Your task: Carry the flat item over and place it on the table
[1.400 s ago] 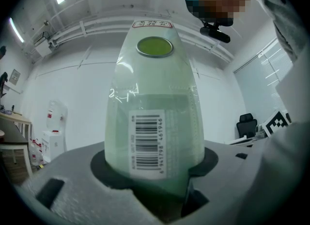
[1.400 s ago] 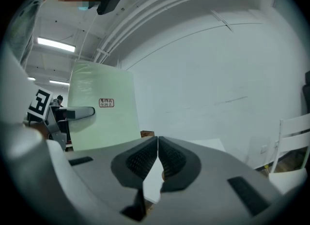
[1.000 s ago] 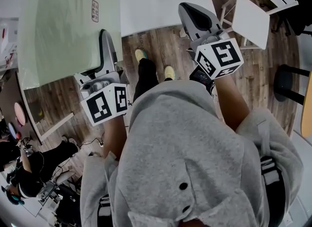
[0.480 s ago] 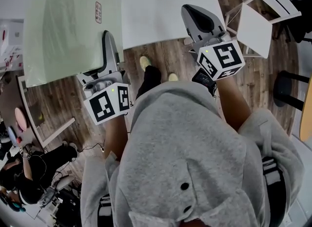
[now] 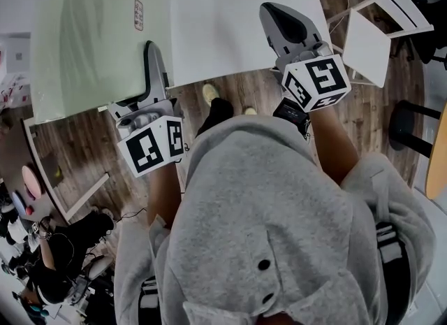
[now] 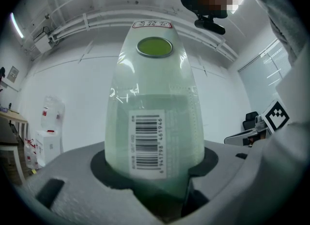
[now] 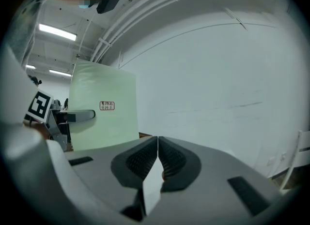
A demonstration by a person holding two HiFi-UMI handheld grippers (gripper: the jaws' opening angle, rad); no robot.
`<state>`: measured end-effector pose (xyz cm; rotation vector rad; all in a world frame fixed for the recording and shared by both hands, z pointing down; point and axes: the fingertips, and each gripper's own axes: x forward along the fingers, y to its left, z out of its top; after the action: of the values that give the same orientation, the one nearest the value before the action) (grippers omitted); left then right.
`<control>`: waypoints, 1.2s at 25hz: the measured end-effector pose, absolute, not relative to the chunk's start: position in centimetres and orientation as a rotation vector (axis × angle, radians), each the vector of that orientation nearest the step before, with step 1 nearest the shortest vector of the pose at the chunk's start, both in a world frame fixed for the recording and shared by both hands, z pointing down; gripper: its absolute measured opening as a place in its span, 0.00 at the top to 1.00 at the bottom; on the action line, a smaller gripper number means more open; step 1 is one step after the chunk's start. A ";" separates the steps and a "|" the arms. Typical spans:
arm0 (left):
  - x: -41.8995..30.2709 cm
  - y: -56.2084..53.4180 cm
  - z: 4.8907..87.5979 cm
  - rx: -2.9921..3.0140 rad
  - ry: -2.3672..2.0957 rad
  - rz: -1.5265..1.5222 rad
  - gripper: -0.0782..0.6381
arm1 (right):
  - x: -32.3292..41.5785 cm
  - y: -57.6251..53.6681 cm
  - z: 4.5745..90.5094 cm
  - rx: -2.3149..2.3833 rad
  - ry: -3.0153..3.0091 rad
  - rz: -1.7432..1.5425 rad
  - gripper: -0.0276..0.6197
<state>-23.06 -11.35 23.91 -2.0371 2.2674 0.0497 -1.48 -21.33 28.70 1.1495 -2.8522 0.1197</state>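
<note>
At eleven o'clock in the head view, the flat green sheet (image 5: 98, 37) hangs in the air, clamped along its right edge by the left gripper (image 5: 154, 65). That gripper lies on its side, one jaw showing on top of the sheet. In the left gripper view the sheet fills the gap between the two pads and rises away from the camera. It carries a barcode label (image 6: 147, 144) close to the jaws, and a clear wrapper shines over it. A small red-printed label (image 5: 138, 14) sits near the sheet's right edge, at about twelve o'clock from the gripper.

The sheet's right edge runs alongside the white table (image 5: 230, 16), which fills the twelve o'clock part of the head view. The sheet's lower edge overhangs the wooden floor (image 5: 70, 149). Whether the sheet touches the tabletop I cannot tell.

The right gripper (image 5: 279, 23) reaches over the table's near edge at one o'clock. In its own view the ribbed pads (image 7: 140, 160) meet along a straight seam, so the jaws are closed and grip nothing. The green sheet and the left gripper show at nine o'clock in that view.

A white chair (image 5: 370, 33) stands at two o'clock and a dark stool (image 5: 408, 121) at three o'clock. Another person (image 5: 63, 247) in dark clothes is at eight o'clock. The wearer's grey hoodie (image 5: 265, 212) fills the lower half.
</note>
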 end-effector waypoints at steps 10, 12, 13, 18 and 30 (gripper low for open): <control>-26.5 -15.1 24.9 -2.077 2.268 0.053 0.49 | -5.0 -24.3 28.7 1.164 -2.812 0.111 0.91; -27.0 -15.6 25.1 -2.084 2.267 0.050 0.49 | -5.5 -24.8 28.8 1.168 -2.805 0.113 0.91; -27.2 -15.8 25.2 -2.087 2.266 0.049 0.49 | -5.7 -25.0 28.8 1.170 -2.802 0.113 0.91; -28.2 -16.6 25.8 -2.106 2.259 0.042 0.49 | -6.8 -25.6 29.0 1.179 -2.784 0.116 0.91; -30.6 -18.6 28.3 -2.172 2.239 0.030 0.49 | -9.2 -26.7 29.7 1.214 -2.726 0.079 0.91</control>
<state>-30.65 -18.63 28.29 -2.1721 2.2391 0.0300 -9.21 -26.73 29.74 1.2142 -2.7263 0.0790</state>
